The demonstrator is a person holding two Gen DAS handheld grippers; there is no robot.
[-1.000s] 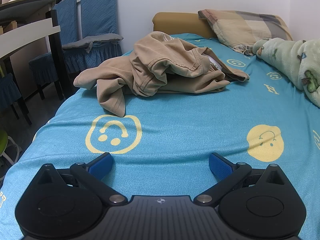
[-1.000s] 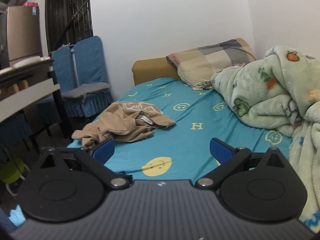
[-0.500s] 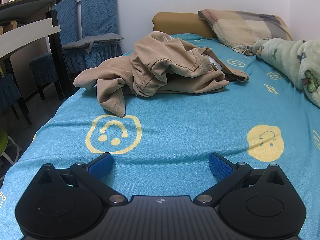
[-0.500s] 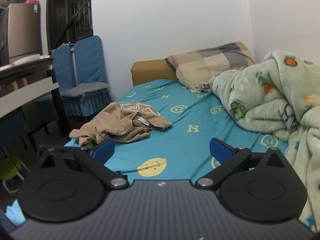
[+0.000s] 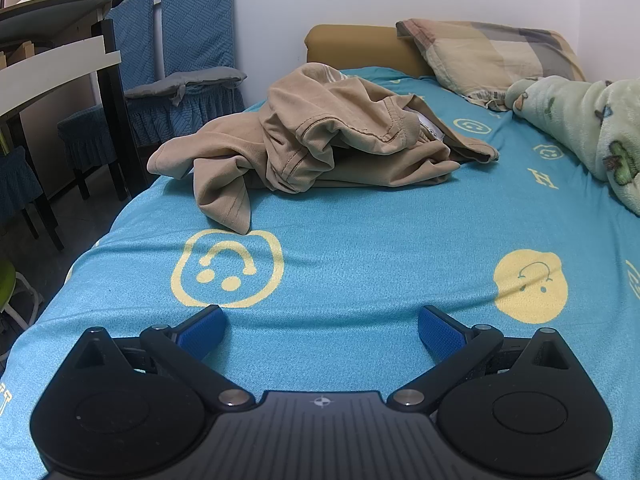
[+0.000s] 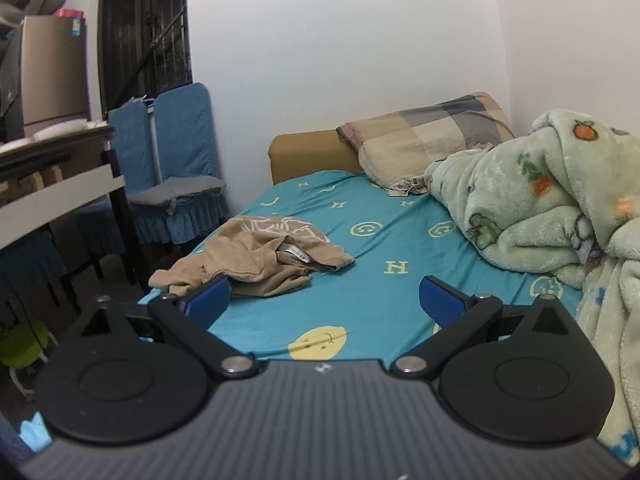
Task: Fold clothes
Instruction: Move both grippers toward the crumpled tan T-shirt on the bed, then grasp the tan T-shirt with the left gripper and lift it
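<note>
A crumpled tan garment (image 5: 320, 140) lies in a heap on the left half of a bed covered by a blue sheet (image 5: 360, 248) with yellow smiley prints. In the right wrist view the same tan garment (image 6: 256, 260) sits farther off, near the bed's left edge. My left gripper (image 5: 320, 330) hovers low over the sheet, well short of the garment, open with nothing between its blue pads. My right gripper (image 6: 325, 302) is held higher and farther back, also open and empty.
A green fleece blanket (image 6: 560, 216) is piled along the bed's right side. A plaid pillow (image 5: 488, 56) and a tan headboard (image 5: 352, 44) stand at the far end. Blue-covered chairs (image 5: 180, 64) and a table (image 5: 52, 64) line the left side of the bed.
The right gripper has risen and tilted up, so the bed sits lower in its view. The left gripper and the garment have not moved.
</note>
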